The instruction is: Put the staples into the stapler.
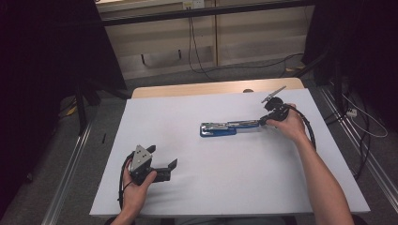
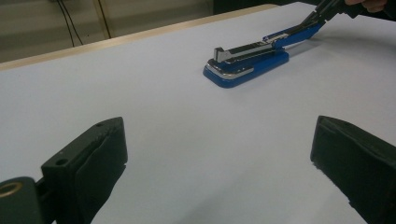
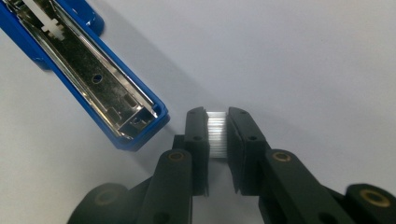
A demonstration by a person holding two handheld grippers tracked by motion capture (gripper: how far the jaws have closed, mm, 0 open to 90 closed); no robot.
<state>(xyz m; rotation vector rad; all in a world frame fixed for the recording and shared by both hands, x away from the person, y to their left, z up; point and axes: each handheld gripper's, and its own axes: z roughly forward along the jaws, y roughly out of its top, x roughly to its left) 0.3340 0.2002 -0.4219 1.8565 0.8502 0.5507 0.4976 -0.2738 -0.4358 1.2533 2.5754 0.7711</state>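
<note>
A blue stapler (image 1: 218, 129) (image 2: 247, 63) lies folded open on the white table (image 1: 187, 187), its chrome staple channel (image 3: 93, 74) facing up. My right gripper (image 1: 263, 121) (image 3: 217, 116) is at the stapler's right end, shut on a short silver strip of staples (image 3: 217, 133) held between its pads, just beside the open end of the blue arm. From the left gripper view the right gripper (image 2: 322, 11) meets the stapler's raised far end. My left gripper (image 1: 163, 157) (image 2: 219, 126) rests near the table's front left corner, jaws wide open with nothing between them.
A wooden strip (image 1: 211, 87) runs along the table's far edge. Cables (image 1: 195, 47) trail over the floor and cabinet behind. Dark curtains stand at both sides. White tabletop stretches between the two grippers.
</note>
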